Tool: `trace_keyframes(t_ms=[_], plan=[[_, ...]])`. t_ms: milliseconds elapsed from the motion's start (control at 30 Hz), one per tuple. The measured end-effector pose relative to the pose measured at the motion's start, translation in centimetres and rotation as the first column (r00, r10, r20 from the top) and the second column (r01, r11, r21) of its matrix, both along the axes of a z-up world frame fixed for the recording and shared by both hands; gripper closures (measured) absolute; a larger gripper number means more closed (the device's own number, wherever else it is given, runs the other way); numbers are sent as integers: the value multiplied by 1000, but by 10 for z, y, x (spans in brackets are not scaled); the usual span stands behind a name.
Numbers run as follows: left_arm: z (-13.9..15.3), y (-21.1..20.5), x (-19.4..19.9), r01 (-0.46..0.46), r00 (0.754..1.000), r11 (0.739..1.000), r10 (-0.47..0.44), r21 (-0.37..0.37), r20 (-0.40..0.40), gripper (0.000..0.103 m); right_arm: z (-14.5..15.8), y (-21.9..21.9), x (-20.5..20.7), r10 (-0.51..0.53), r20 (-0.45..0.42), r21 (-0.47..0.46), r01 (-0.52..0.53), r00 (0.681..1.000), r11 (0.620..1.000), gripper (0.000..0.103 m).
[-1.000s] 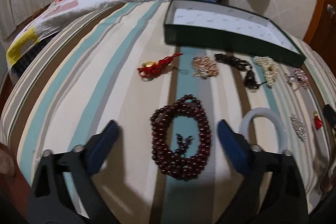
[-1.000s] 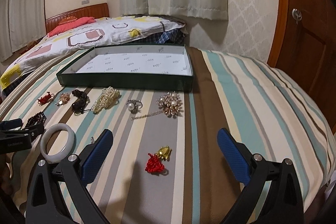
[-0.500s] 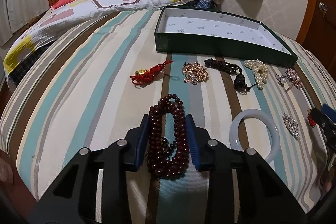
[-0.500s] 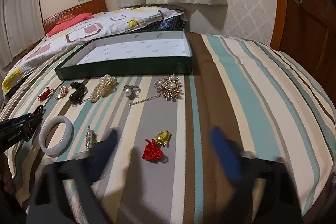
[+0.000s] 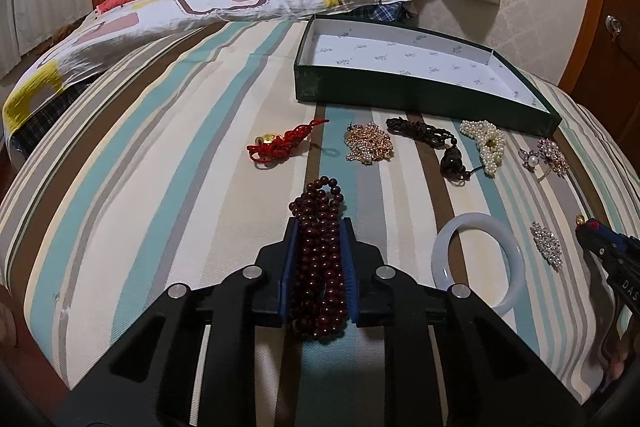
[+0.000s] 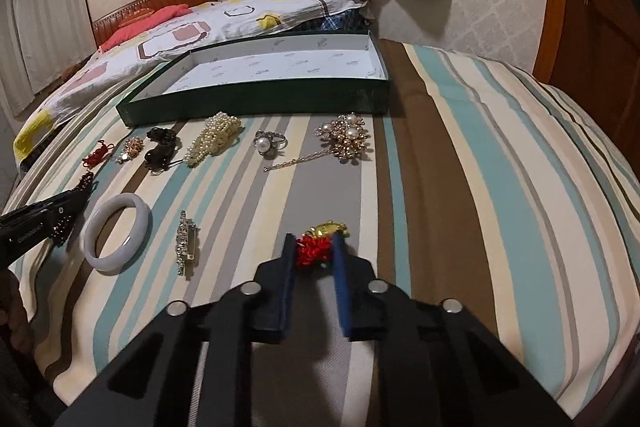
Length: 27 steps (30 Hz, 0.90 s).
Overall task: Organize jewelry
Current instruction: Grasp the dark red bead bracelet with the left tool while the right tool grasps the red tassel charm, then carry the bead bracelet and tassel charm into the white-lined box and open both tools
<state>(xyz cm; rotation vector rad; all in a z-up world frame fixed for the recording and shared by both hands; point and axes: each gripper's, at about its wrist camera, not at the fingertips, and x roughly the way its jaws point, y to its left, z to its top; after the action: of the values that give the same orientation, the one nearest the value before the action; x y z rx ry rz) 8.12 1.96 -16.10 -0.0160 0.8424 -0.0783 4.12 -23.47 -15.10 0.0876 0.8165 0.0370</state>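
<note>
While clamped on dark beads, left gripper; right gripper pinching red charm.

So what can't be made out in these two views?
- Bead necklace, left wrist view: its near end is hidden behind the left gripper.
- Red-and-gold charm, right wrist view: the right gripper flanks it; whether it is pinched is unclear.
- Right gripper in the left wrist view: cut off by the right edge.
- Green box: lining print too small to read.

- left gripper clamped on the dark red bead necklace
- white bangle just right of it
- green box further back on the striped bed
</note>
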Motion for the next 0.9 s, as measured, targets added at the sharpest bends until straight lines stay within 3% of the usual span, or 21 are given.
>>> trace_keyframes(t_ms=[900], plan=[[20, -4, -6, 11, 998, 1000, -10, -18, 66, 91, 21, 3, -3, 11, 85, 14, -12, 996, 1000, 90]])
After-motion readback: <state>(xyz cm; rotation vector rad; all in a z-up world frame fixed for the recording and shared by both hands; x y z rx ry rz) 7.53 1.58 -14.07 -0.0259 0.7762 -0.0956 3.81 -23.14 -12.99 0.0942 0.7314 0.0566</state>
